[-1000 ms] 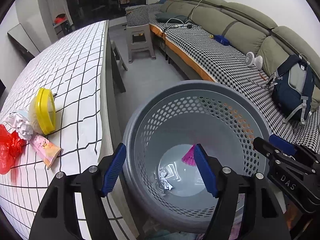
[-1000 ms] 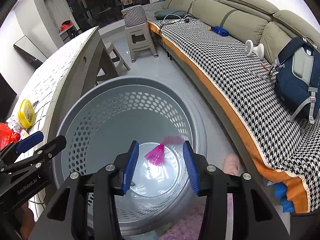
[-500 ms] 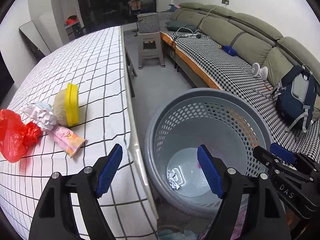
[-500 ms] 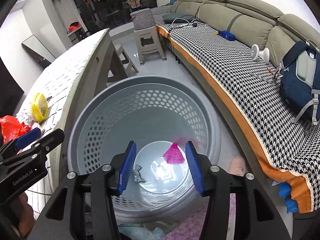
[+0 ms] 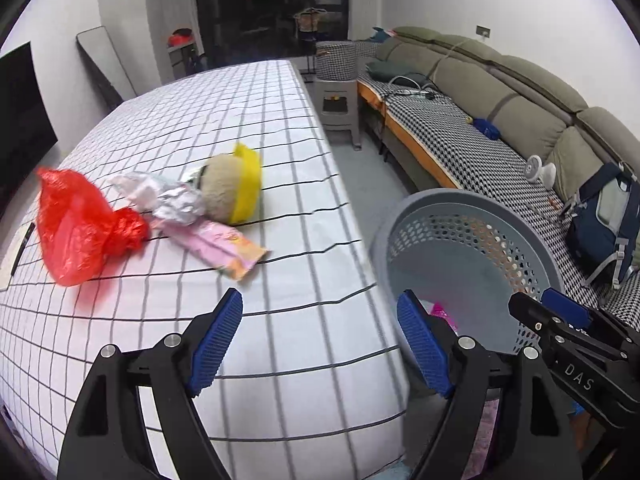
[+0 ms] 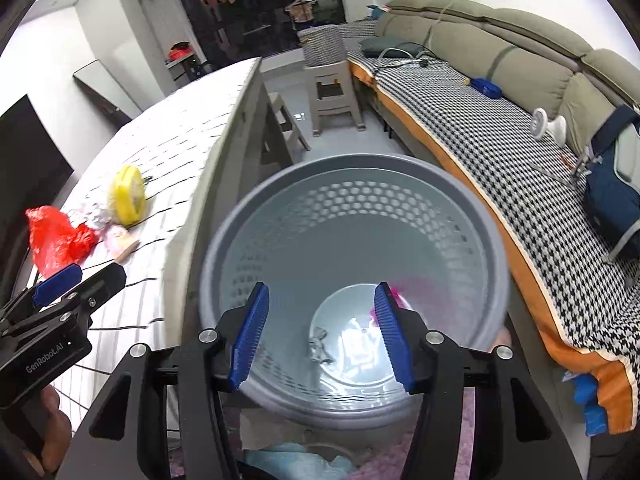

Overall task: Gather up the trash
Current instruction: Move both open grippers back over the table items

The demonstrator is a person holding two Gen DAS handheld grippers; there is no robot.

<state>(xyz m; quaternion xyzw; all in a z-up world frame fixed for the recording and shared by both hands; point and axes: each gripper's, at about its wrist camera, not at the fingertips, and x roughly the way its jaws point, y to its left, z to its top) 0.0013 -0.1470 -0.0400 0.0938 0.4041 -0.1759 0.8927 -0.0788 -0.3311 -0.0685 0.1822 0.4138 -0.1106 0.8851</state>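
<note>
On the checked tablecloth [image 5: 280, 360] lies a pile of trash: a red plastic bag [image 5: 76, 224], a crumpled silver wrapper [image 5: 168, 200], a flat pink wrapper [image 5: 216, 244] and a round tan thing with a yellow rim [image 5: 236, 192]. My left gripper [image 5: 318, 312] hangs open over the table's near edge, short of the pile, with nothing between its fingers. To the right on the floor stands a grey perforated basket [image 5: 472, 248]. My right gripper [image 6: 322, 296] hovers over the basket [image 6: 352, 220], its jaws opening and empty. A pink scrap [image 6: 404, 292] and crumpled foil [image 6: 320, 344] lie in the bottom.
A long sofa with a houndstooth cover [image 5: 460, 148] runs along the right, with a blue backpack [image 5: 604, 220] and a small white fan [image 5: 540, 170] on it. A grey stool [image 5: 336, 108] stands beyond the table. A dark screen [image 5: 20, 128] is at the left.
The left gripper has swung left, from above the basket to over the table edge, and the trash pile now lies ahead of it. Both pairs of jaws stand wider. The right gripper has drawn back over the basket.
</note>
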